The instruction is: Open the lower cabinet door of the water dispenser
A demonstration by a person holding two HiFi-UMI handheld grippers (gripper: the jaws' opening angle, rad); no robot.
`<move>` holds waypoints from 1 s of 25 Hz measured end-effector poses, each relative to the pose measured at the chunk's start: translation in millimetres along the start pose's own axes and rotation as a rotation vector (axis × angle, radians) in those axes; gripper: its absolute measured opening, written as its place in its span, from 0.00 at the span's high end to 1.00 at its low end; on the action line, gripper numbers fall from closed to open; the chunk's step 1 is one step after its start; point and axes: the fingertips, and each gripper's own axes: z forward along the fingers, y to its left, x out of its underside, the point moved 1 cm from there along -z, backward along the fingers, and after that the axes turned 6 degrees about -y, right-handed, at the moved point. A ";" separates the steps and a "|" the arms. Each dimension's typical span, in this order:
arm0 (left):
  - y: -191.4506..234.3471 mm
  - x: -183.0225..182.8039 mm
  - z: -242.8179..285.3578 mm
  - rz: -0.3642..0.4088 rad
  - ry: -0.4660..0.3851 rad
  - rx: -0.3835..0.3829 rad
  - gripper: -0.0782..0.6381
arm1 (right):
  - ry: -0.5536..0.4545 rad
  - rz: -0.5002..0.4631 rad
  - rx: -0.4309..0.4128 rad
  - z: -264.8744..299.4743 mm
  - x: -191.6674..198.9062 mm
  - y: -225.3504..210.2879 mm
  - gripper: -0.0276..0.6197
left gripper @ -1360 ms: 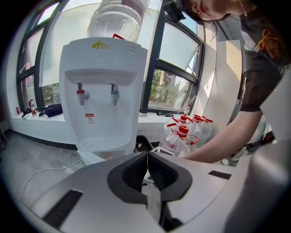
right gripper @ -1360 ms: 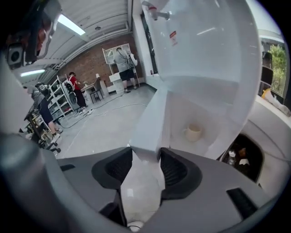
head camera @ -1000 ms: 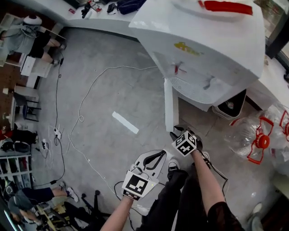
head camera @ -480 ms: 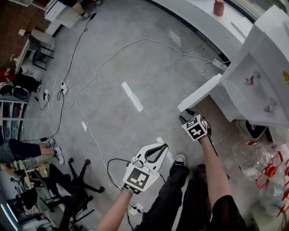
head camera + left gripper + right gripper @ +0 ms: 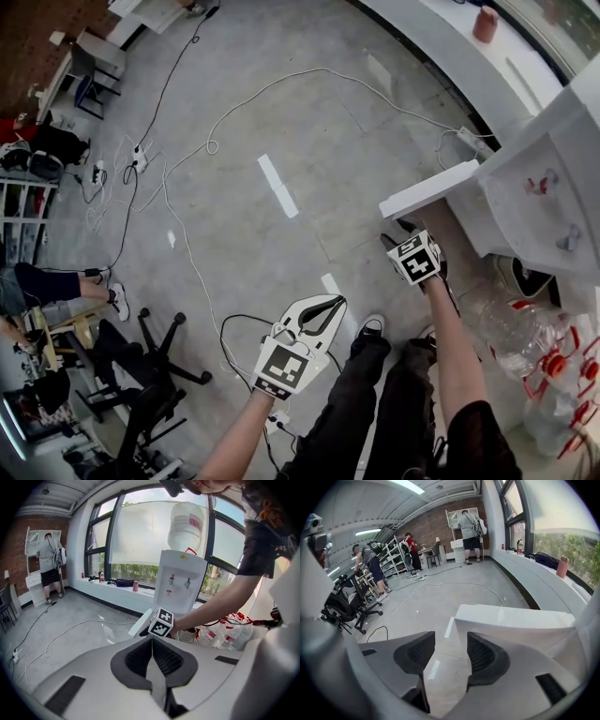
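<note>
White cabinet door [image 5: 427, 200] swung wide; task seemingly done.
Beside its edge, right tongs [image 5: 398, 236] have just been opening, nothing gripped; left tongs [image 5: 335, 303] closed, empty.

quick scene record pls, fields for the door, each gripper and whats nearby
cabinet door: open, sticking out from the water dispenser
right gripper: jaws apart, just been opening; door edge just ahead of the gap, pads not pressing it
left gripper: jaws together, empty, away from the door
nearby: clear jugs on the floor beside the dispenser
</note>
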 end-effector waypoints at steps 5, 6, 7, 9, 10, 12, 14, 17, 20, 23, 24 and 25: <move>-21.4 -40.1 -24.3 -0.005 0.001 0.026 0.86 | -0.076 0.058 -0.034 -75.4 -19.9 30.0 0.61; -26.4 -48.0 -31.0 -0.007 0.001 0.033 0.86 | -0.100 0.078 -0.045 -94.9 -26.7 39.6 0.62; -31.5 -55.3 -37.5 -0.006 0.003 0.041 0.86 | -0.116 0.092 -0.058 -114.4 -32.0 50.2 0.63; -40.3 -68.8 -47.8 0.000 0.005 0.056 0.86 | -0.131 0.090 -0.076 -153.3 -41.4 70.3 0.65; -43.7 -75.7 -51.3 0.007 0.003 0.063 0.86 | -0.139 0.082 -0.078 -173.0 -47.0 78.3 0.67; -48.8 -90.7 -59.0 0.025 -0.009 0.073 0.86 | -0.166 0.084 -0.067 -213.8 -60.4 91.4 0.71; -51.3 -107.9 -71.9 0.046 -0.028 0.077 0.86 | -0.206 0.104 -0.040 -256.1 -77.6 103.0 0.73; -50.1 -132.7 -96.5 0.082 -0.061 0.074 0.86 | -0.266 0.139 0.017 -317.3 -108.4 118.3 0.75; -47.3 -147.1 -119.4 0.113 -0.078 0.070 0.86 | -0.314 0.167 0.070 -367.5 -135.2 134.1 0.77; -51.1 -159.0 -136.9 0.148 -0.082 0.078 0.86 | -0.363 0.172 0.120 -413.4 -160.1 143.8 0.77; -54.6 -164.1 -142.4 0.157 -0.087 0.083 0.86 | -0.377 0.174 0.133 -427.2 -166.0 146.5 0.77; -59.0 -169.2 -148.7 0.163 -0.092 0.088 0.86 | -0.390 0.176 0.144 -440.1 -170.7 150.2 0.77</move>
